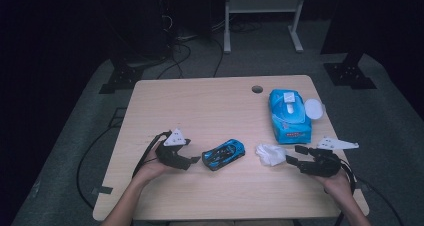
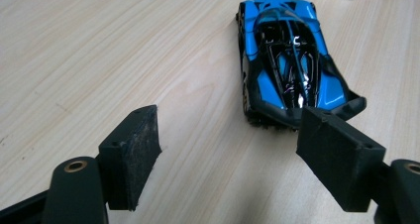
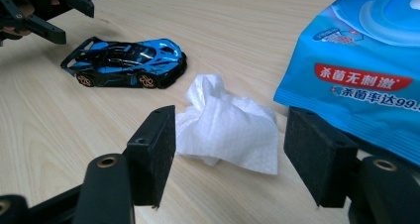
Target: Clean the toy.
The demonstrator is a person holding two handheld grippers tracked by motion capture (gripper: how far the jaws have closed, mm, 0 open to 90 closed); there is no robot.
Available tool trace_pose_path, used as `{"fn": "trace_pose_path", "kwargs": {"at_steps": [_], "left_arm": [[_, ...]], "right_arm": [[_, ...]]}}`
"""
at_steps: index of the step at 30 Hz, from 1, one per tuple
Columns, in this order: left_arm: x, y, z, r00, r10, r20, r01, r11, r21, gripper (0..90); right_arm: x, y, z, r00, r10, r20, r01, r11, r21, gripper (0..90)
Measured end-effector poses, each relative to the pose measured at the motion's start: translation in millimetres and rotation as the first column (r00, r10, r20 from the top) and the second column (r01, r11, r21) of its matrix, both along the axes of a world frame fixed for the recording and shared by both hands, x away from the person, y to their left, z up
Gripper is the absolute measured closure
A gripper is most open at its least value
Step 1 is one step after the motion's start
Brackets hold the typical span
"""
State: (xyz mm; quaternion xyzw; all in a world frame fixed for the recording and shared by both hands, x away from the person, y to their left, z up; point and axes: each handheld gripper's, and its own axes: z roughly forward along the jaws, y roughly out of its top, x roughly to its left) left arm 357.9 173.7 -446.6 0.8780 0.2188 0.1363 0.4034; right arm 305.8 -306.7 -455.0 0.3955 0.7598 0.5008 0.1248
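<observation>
Jaws apart and clamped on nothing, the left gripper [image 1: 196, 160] sits just behind the tail of the blue toy car [image 1: 223, 154], whose long axis runs straight away from it. Just past the car's nose lies a crumpled white wipe [image 1: 270, 154]; beyond that, the right gripper [image 1: 293, 154], jaws likewise apart and empty, faces the wipe and is the nearer to it. Beside the wipe, farther from the car, lies a blue wet-wipe pack [image 1: 288, 115] with a red label in Chinese characters, "99" legible.
</observation>
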Motion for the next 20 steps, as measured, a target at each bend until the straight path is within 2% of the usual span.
{"fn": "trace_pose_path", "kwargs": {"at_steps": [4, 13, 20], "left_arm": [[-1.0, 3.5, -2.2, 0.9998, 0.018, -0.001, -0.018, 0.9998, -0.012, 22.8], [-4.3, 11.1, -9.2, 0.9993, 0.037, -0.007, -0.037, 0.9992, 0.017, 20.6], [-4.7, 15.6, -11.2, 0.9978, 0.067, 0.0, -0.067, 0.9977, -0.015, 19.6]], "right_arm": [[-1.6, -1.3, -0.2, 1.0, -0.004, 0.001, 0.004, 1.0, 0.0, 35.4], [-7.1, -6.9, -4.5, 0.9999, -0.011, -0.002, 0.011, 1.0, -0.003, 33.7], [-12.5, -11.5, -8.8, 0.9996, -0.025, 0.016, 0.025, 1.0, 0.005, 32.1]]}}
